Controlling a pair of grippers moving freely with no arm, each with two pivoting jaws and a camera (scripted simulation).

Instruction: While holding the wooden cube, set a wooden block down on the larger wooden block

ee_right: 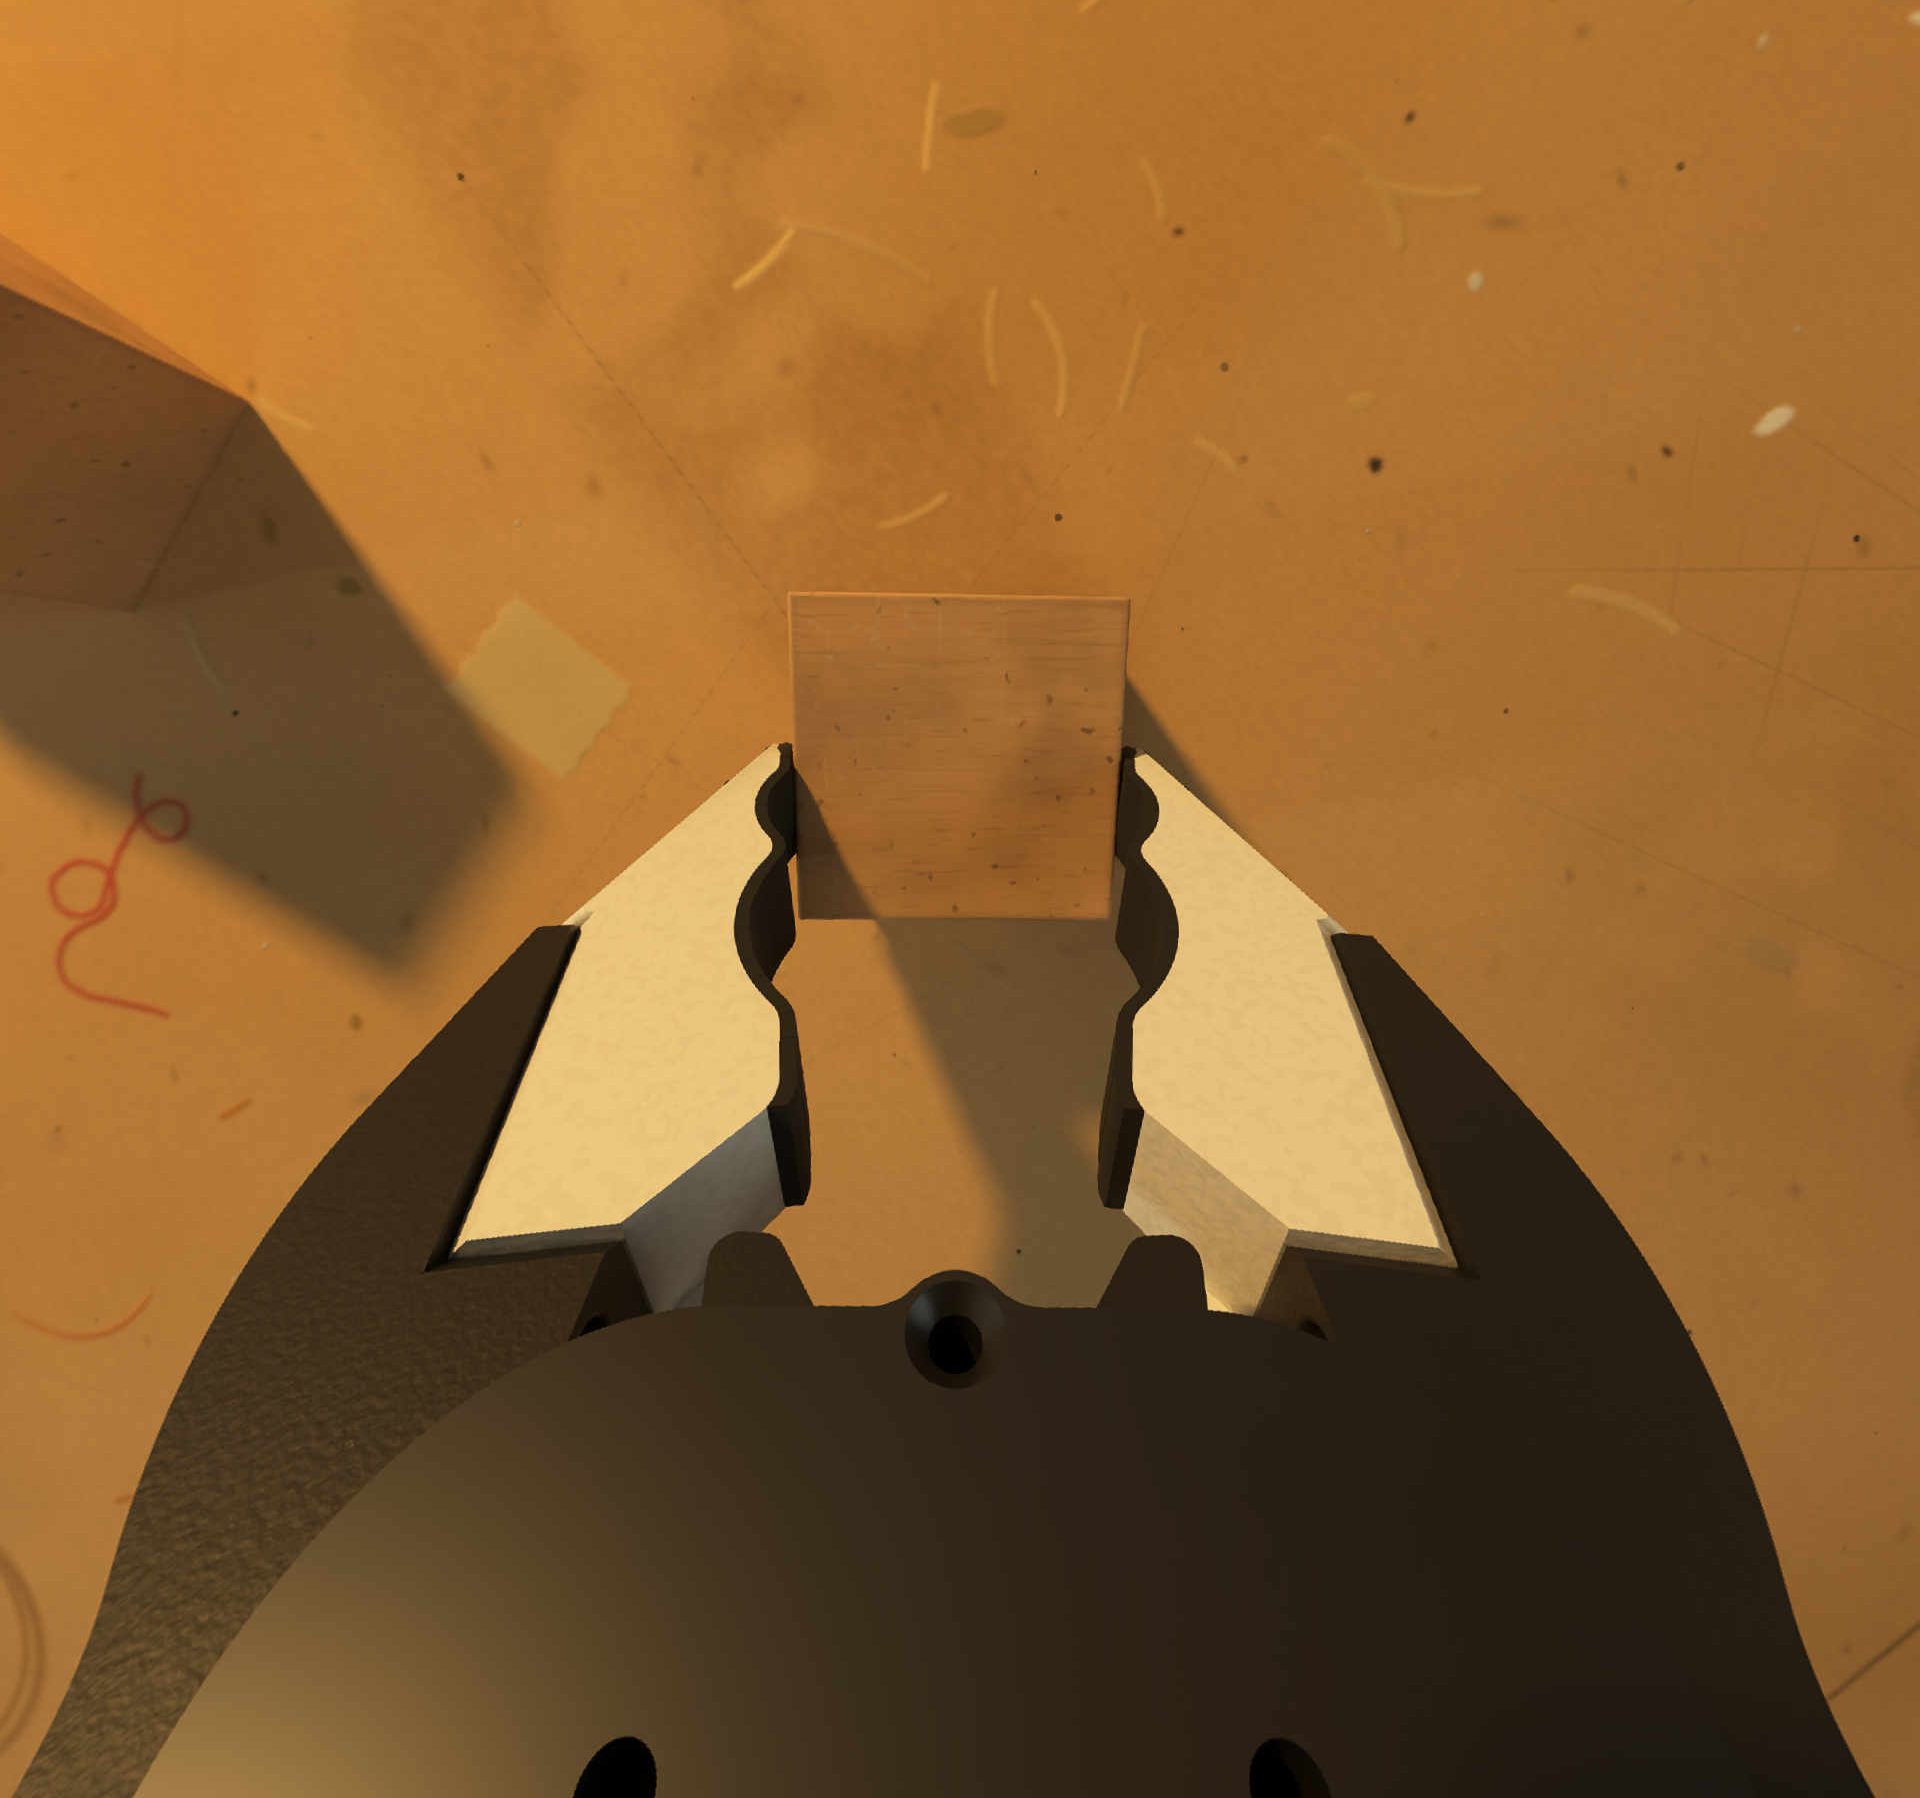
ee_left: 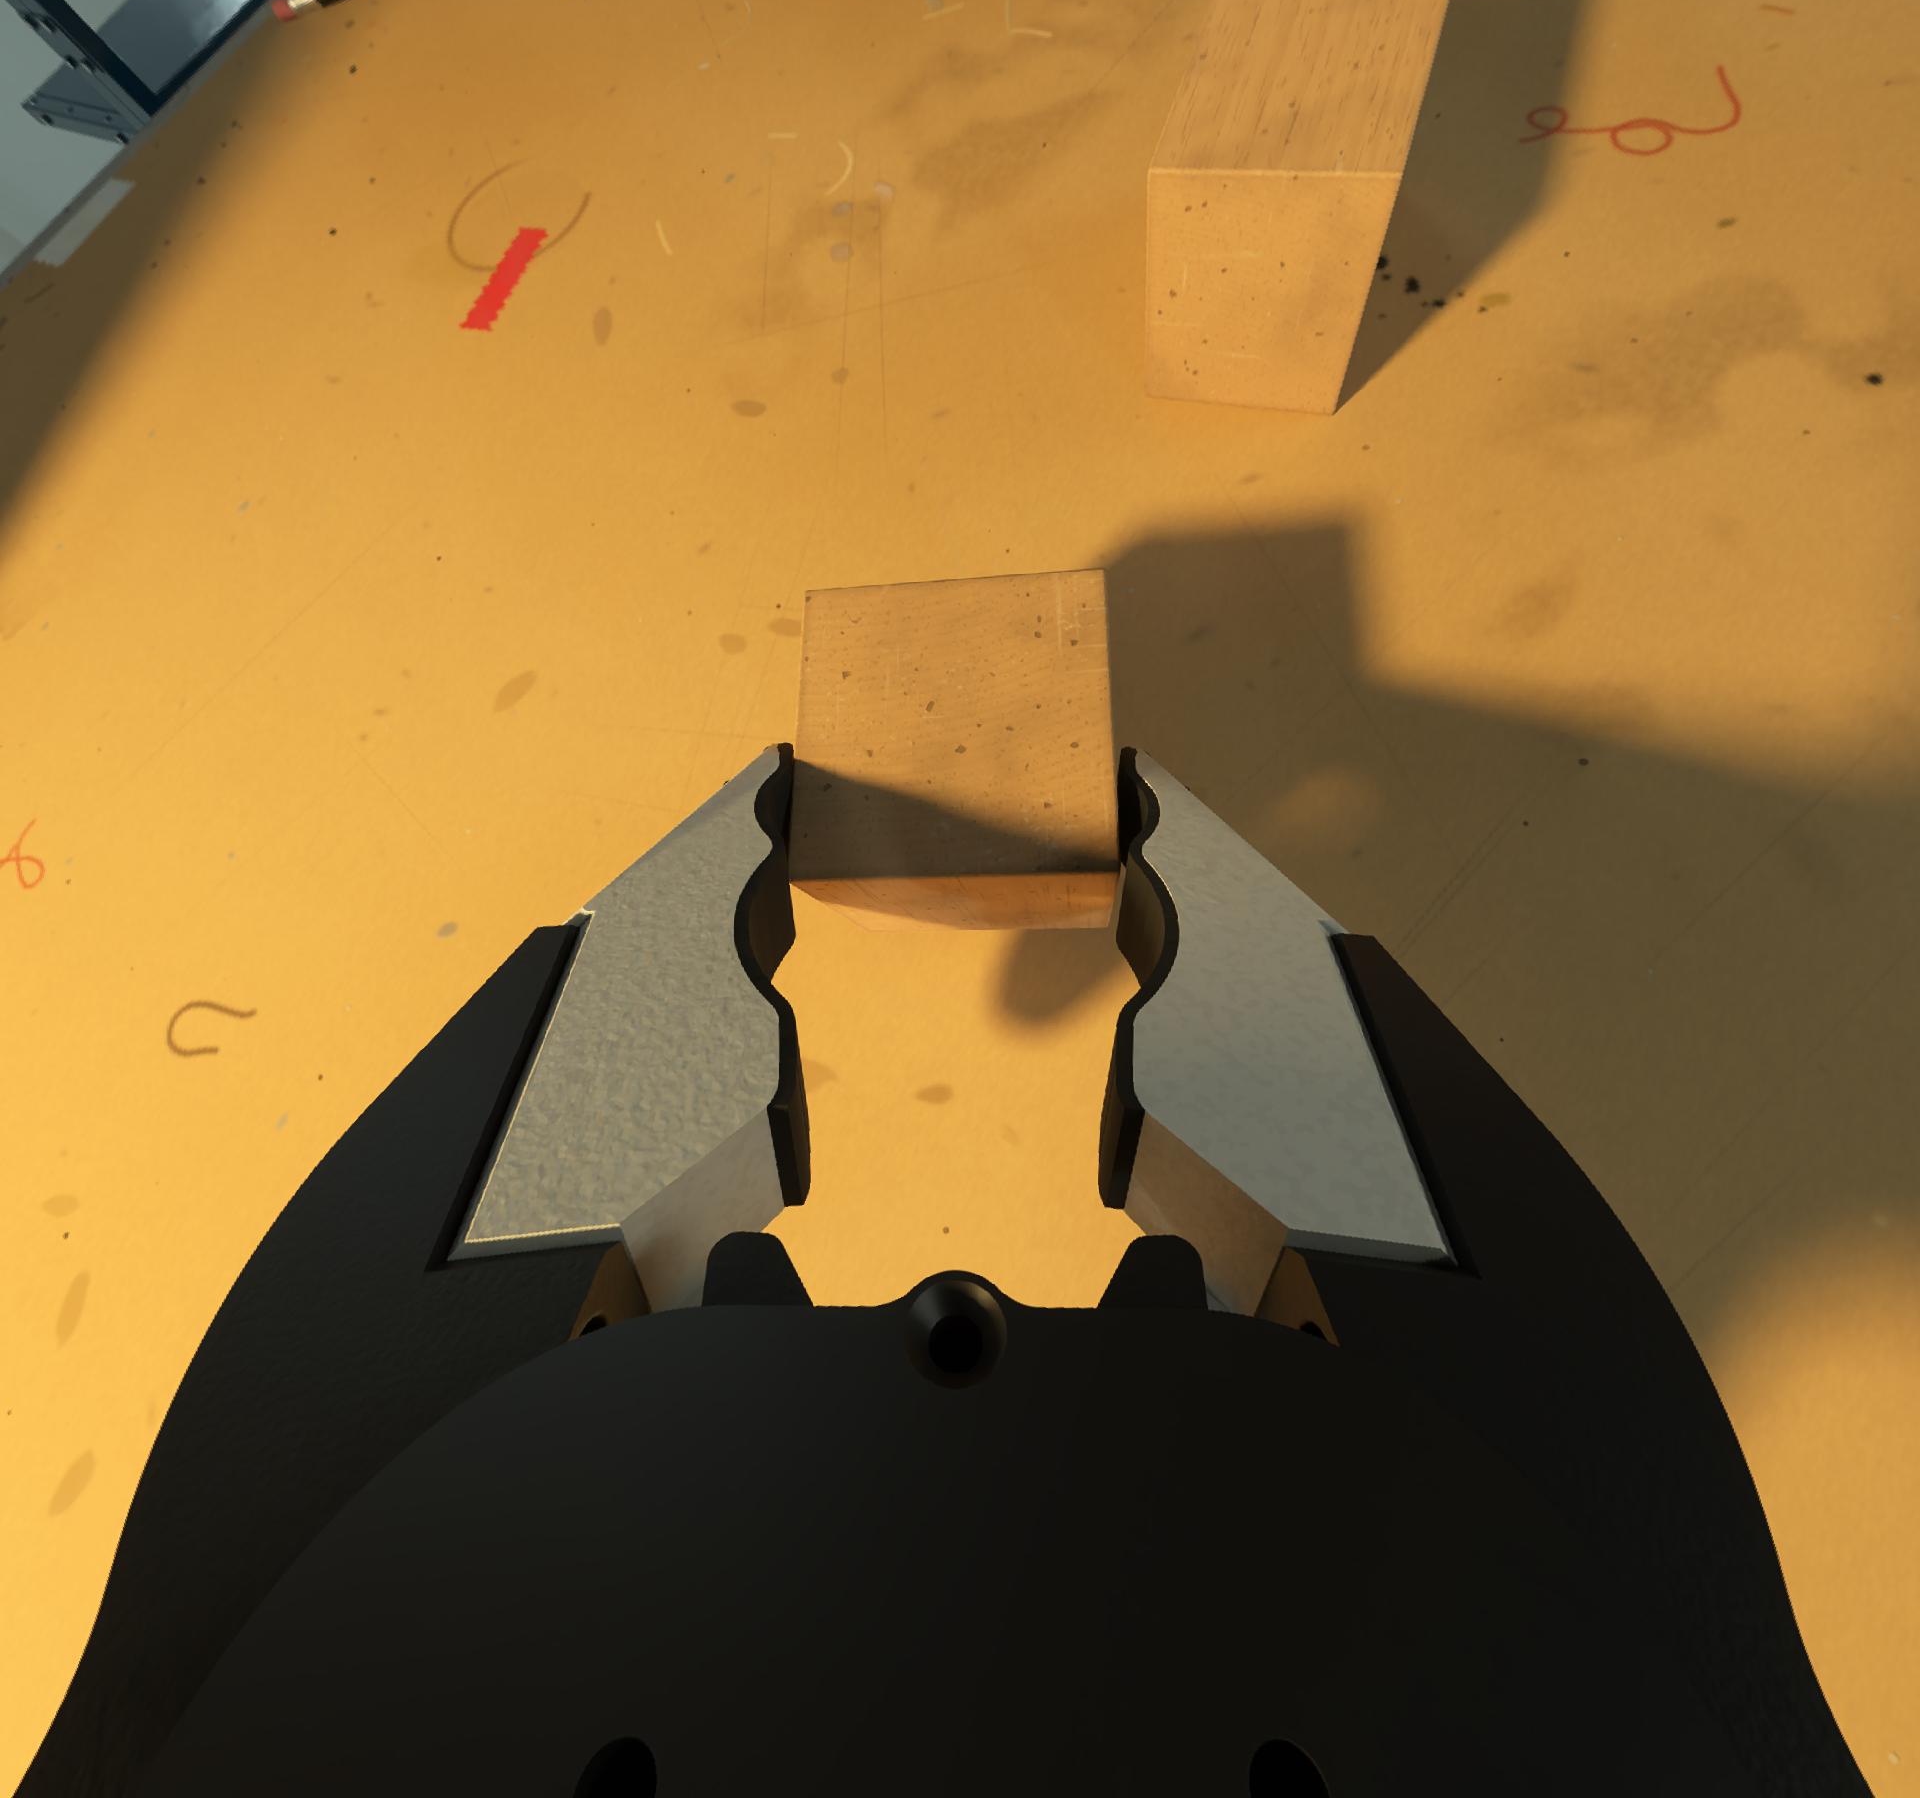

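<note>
No readable text, only red and brown scribbles (ee_left: 1631, 122) on the orange tabletop (ee_left: 312, 605).

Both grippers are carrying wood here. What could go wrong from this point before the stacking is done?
The left gripper pinches its wooden cube only at the fingertips, so it could slip or pivot. The right gripper grips its wooden block the same way. The larger wooden block has a narrow top, so an off-centre placement might topple off.
</note>
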